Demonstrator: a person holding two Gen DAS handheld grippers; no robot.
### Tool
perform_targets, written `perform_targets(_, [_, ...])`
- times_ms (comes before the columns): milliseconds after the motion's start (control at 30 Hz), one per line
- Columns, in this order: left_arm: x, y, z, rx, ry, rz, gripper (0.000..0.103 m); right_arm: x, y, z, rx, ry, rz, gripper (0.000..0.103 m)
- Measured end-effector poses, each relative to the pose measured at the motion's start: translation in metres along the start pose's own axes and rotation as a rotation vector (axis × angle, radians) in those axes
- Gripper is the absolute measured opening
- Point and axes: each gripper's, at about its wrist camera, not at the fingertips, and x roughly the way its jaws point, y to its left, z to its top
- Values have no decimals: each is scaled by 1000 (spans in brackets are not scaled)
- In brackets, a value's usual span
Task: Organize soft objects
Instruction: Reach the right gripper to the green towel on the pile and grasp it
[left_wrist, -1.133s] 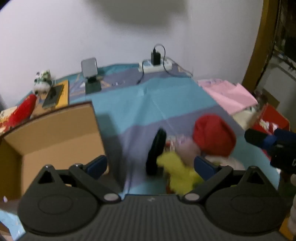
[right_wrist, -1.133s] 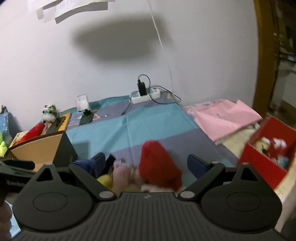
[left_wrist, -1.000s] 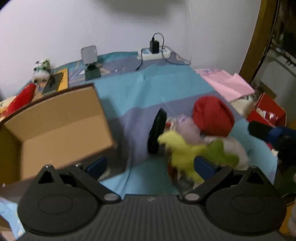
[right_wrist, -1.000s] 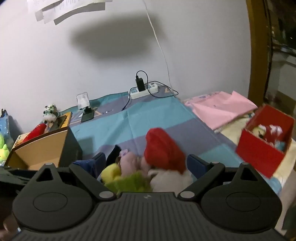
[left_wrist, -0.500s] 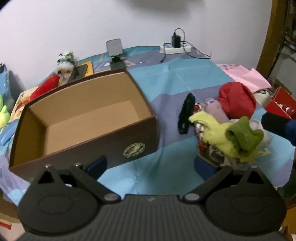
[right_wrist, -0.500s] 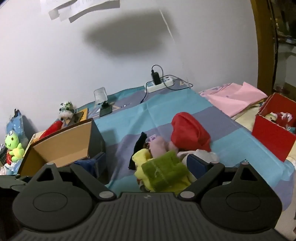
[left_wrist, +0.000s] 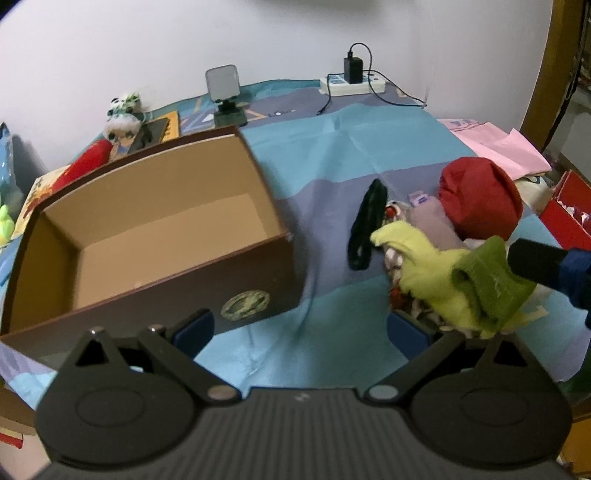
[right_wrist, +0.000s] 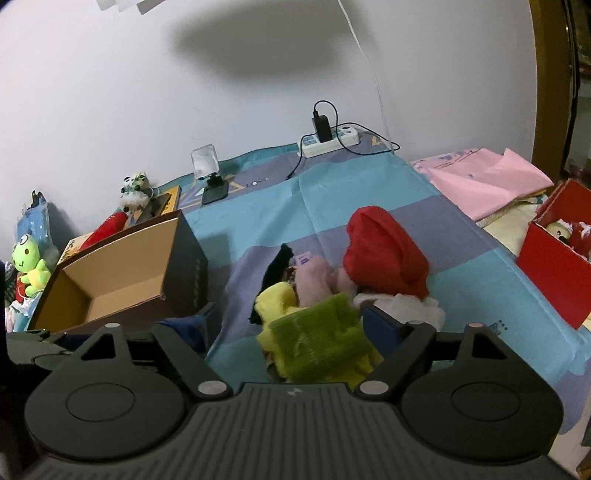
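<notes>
A pile of soft items lies on the blue cloth: a red hat (left_wrist: 480, 197), a pink-purple piece (left_wrist: 436, 221), a yellow-green glove (left_wrist: 417, 258) with a darker green cuff (left_wrist: 487, 284), and a black piece (left_wrist: 367, 221). An open, empty brown cardboard box (left_wrist: 147, 236) stands left of the pile. My left gripper (left_wrist: 299, 328) is open and empty, low between box and pile. My right gripper (right_wrist: 282, 325) is open over the green cuff (right_wrist: 321, 339), holding nothing; the red hat (right_wrist: 384, 251) and the box (right_wrist: 122, 269) show beyond it.
A power strip (left_wrist: 352, 83) with a charger and a small stand light (left_wrist: 223, 92) sit by the far wall. A panda toy (left_wrist: 123, 114) and frog plush (right_wrist: 27, 262) are at the left. Pink fabric (right_wrist: 487, 181) and a red box (right_wrist: 554, 254) lie to the right.
Both grippers have pulled back and up from the pile. The box now shows whole in the left wrist view, and the green cuff has come into sight on the pile.
</notes>
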Motion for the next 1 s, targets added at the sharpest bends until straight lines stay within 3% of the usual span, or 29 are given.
perform_targets(233, [9,-24,11,11,9,-2,99,12,-20,6,-21,0,31,56])
perform_targets(400, [20,-37,12,1,22,-22,99,24,-33,2,-6,24,79,40])
perform_targets(600, [16,-32,0,-40,0,-147,99,27,-63,11,18,43,136,26])
perform_targets(833, [16,-24,-15,-115,42,-357,99,34,-89,5,104,111,262,23])
perform_targets(1000, [12,-49,-6,-65,36,-372,99,48,-96,-1,138,186,369,23])
